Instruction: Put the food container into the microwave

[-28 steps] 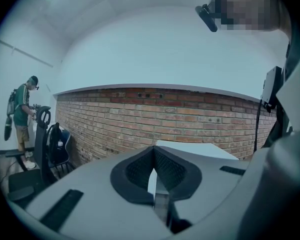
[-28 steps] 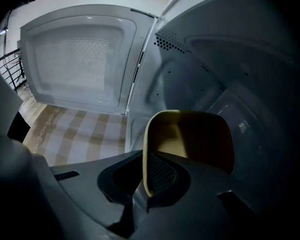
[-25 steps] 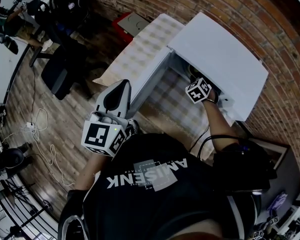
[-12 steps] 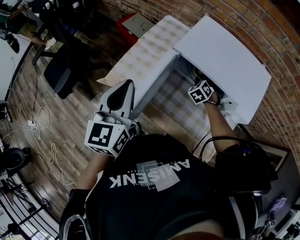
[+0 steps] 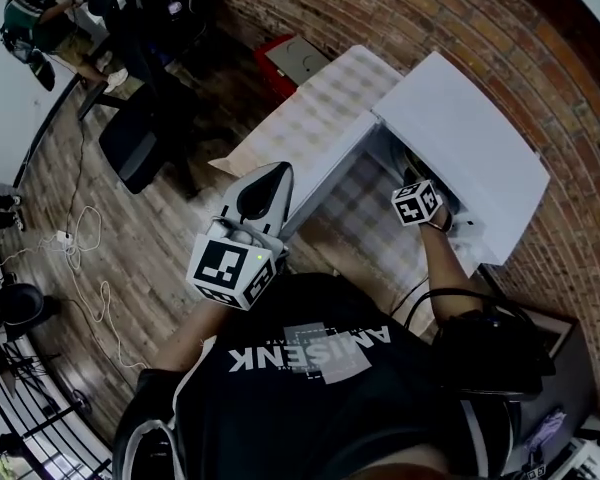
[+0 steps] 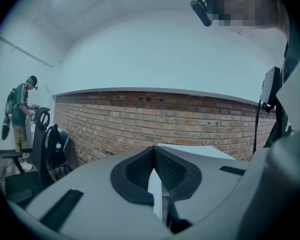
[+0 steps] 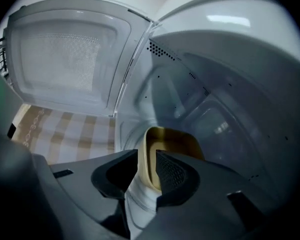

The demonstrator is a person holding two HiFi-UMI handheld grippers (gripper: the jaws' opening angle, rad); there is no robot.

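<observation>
Gripping the rim of the container to carry it level, our right claw is inside the microwave (left claw clenched, empty).

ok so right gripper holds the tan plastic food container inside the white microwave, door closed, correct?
No, the microwave door is swung open, as the right gripper view shows. The rest stands: the right gripper grips the wall of the tan plastic food container inside the white microwave.
</observation>
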